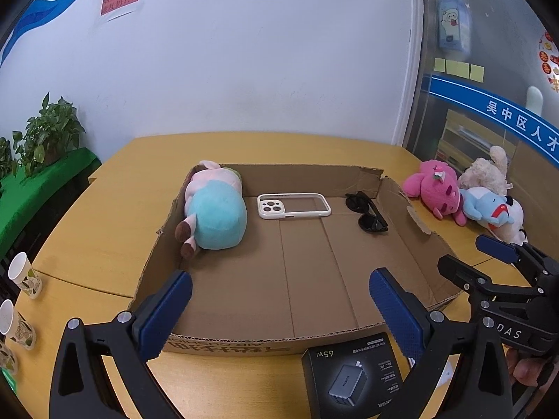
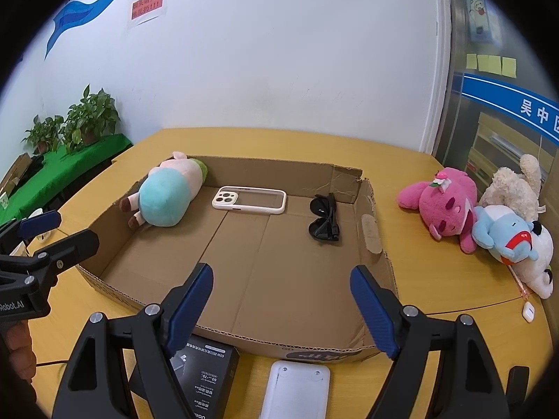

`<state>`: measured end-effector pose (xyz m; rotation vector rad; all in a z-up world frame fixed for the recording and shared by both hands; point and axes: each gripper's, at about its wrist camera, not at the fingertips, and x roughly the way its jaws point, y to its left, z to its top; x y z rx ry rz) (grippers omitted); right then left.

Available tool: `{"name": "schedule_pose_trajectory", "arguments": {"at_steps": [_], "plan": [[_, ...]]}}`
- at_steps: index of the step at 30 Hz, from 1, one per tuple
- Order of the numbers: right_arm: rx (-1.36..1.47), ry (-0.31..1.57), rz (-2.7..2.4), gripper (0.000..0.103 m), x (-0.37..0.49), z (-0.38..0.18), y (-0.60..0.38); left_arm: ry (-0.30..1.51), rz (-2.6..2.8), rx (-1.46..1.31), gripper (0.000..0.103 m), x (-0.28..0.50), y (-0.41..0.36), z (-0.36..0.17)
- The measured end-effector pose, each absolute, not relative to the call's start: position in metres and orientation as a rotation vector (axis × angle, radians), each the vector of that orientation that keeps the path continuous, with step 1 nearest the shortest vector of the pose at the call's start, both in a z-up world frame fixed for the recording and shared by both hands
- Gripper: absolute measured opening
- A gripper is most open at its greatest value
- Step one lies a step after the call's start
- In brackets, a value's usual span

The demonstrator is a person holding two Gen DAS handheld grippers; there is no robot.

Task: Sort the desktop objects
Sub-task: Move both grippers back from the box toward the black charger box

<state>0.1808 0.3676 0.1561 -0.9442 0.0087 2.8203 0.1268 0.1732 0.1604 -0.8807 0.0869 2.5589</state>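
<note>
Charger box (image 1: 353, 377) at 6 o'clock on desk (image 1: 104, 237), outside cardboard tray (image 1: 401, 195), likely next to sort. Left hand-held gripper (image 1: 279, 300) and right hand-held gripper (image 2: 281, 303): both jaws apart, empty, hovering over tray's near edge.

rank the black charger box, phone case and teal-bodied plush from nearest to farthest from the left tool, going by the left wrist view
From the left tool, open and empty:
1. Black charger box, on the table just outside the cardboard tray's near wall, by the tool's right finger.
2. Teal-bodied plush, inside the tray against its left wall.
3. Phone case, near the tray's far wall, centre.
</note>
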Motion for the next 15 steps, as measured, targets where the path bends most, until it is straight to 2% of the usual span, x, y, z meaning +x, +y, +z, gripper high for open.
{"name": "schedule_pose_trajectory", "arguments": {"at_steps": [7,12,15], "plan": [[-1.015,-0.007,2.853,0.081,0.183,0.142,0.365,0.070,2.478,-0.978,0.102,0.121,0.168,0.141],[-1.226,-0.166,3.010,0.081,0.206,0.102,0.348,0.044,2.359,-1.090,0.101,0.121,0.160,0.112],[-1.390,-0.125,3.115,0.081,0.223,0.079,0.339,0.039,2.289,-1.152,0.101,0.124,0.160,0.095]]}}
